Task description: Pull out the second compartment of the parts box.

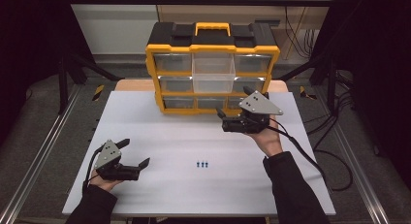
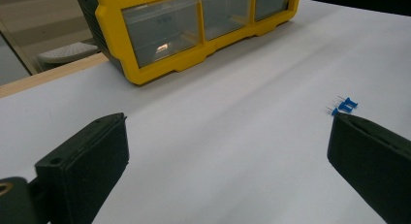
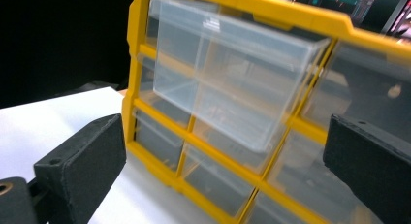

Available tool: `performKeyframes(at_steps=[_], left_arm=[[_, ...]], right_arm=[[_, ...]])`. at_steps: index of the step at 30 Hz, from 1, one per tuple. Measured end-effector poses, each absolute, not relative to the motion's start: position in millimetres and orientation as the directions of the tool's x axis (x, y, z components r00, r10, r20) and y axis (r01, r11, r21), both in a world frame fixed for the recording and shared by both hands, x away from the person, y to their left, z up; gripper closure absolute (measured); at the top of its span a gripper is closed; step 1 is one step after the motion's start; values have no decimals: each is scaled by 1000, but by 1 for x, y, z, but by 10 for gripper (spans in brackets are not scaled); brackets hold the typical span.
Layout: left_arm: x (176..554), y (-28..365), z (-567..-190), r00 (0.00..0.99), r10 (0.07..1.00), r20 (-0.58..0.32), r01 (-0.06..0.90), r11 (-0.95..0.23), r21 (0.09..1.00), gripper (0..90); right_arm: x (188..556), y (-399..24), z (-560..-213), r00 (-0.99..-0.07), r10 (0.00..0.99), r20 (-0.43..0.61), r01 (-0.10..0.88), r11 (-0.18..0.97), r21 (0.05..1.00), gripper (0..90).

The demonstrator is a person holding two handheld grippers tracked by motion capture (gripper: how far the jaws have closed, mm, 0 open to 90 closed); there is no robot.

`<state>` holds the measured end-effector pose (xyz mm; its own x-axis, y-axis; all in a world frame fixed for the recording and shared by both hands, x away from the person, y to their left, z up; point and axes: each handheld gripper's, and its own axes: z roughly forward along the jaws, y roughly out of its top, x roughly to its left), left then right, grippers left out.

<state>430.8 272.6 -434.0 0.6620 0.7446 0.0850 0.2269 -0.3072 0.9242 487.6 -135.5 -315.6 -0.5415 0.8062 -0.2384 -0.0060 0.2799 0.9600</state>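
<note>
A yellow and black drawer cabinet (image 1: 212, 66) stands at the back of the white table (image 1: 169, 136); its clear top-middle drawer (image 1: 213, 74) is pulled far out (image 3: 228, 88). Three small blue push pins (image 1: 202, 164) lie together near the table's middle front, and they also show beside the right jaw in the left gripper view (image 2: 345, 105). My left gripper (image 1: 134, 153) rests at the front left, open and empty, aimed toward the pins. My right gripper (image 1: 236, 107) is held open and empty just in front of the cabinet's lower right, facing the drawer.
The cabinet's other clear drawers (image 1: 174, 63) are closed. Metal rails (image 1: 39, 156) run along both table sides. Cables (image 1: 315, 156) trail off the table's right edge. A wooden board (image 1: 133, 85) shows behind the white top.
</note>
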Motion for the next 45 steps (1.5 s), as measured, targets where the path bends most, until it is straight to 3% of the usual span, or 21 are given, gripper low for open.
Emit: performKeyframes(at_steps=[23, 45], left_arm=[[431, 271, -435, 663, 744, 76, 238, -307, 922, 6], [431, 271, -436, 671, 739, 70, 235, -301, 924, 6]], right_arm=[[462, -177, -376, -590, 801, -100, 153, 233, 960, 27], [443, -177, -413, -629, 778, -2, 258, 211, 943, 25]])
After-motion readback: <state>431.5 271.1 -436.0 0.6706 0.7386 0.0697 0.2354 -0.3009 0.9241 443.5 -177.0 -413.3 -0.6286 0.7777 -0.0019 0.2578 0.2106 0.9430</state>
